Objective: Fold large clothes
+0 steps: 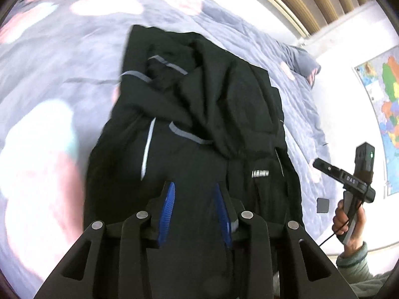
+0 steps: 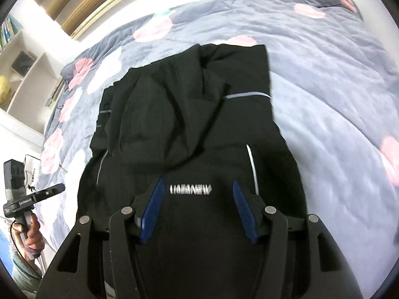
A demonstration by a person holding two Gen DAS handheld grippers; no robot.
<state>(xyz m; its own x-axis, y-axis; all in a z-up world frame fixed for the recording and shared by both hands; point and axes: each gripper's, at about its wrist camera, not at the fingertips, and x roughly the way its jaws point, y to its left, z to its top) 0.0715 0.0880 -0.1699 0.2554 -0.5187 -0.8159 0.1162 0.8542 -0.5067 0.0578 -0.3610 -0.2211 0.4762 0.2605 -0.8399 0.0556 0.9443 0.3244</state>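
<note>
While the person stands at the bedside, this much can be seen.
Garment: black jacket (image 1: 199, 114) with grey reflective strips, lying crumpled and partly folded on the bed, its silver chest logo (image 2: 190, 189) facing up.
Bedding: grey-blue quilt (image 2: 336, 94) with pink and white round blotches, spread under the jacket.
Left gripper (image 1: 193, 211): blue-padded fingers spread apart, nothing between them, over the jacket's near part.
Right gripper (image 2: 197, 209): fingers spread wide, holding nothing, poised above the logo.
Wall: coloured map (image 1: 384, 114) hanging beyond the bed.
Shelving: white shelves (image 2: 27, 74) at the bed's far corner.
</note>
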